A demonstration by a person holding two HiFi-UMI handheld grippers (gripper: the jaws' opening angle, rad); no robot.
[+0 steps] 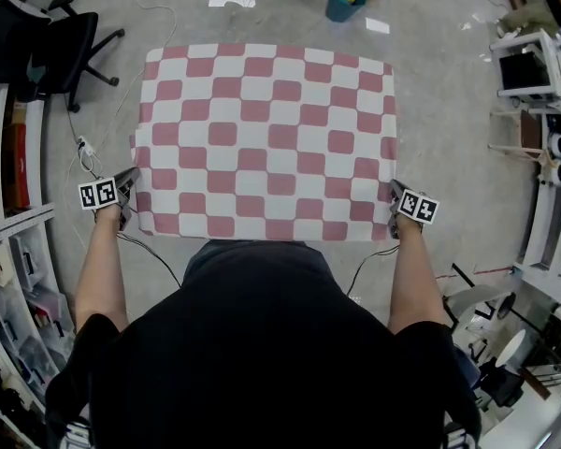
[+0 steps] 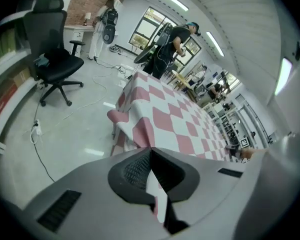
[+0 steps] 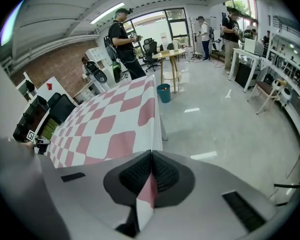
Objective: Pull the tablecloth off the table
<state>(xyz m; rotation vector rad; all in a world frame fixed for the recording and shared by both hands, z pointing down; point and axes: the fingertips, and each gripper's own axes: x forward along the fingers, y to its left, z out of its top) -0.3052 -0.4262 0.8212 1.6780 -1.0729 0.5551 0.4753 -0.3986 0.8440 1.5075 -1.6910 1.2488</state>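
Left jaws: the left gripper (image 2: 151, 149) is clamped together on a fold of the tablecloth (image 2: 175, 119), pinched thin at the near left corner.
Right jaws: the right gripper (image 3: 151, 154) is clamped the same way on the near right corner, a pink-and-white flap caught between the pads.
Tablecloth: spread flat over the desk and covering its whole top, with the edges hanging. Only the two near corners are lifted.
Desk: hidden beneath the cloth except for a leg (image 3: 163, 131).
Surroundings: a power strip and cable (image 1: 84, 148) lie on the floor just beside the left corner, an office chair (image 1: 70, 45) is further off, and a teal bucket (image 1: 346, 0) stands beyond the far end.
Risk, grip: little cloth is held, so a sharp tug could slip a corner free.
Risk, pull: if one hand leads, the cloth skews and its far hem may snag a desk corner.
Risk, floor: trailing cloth could catch the cable.
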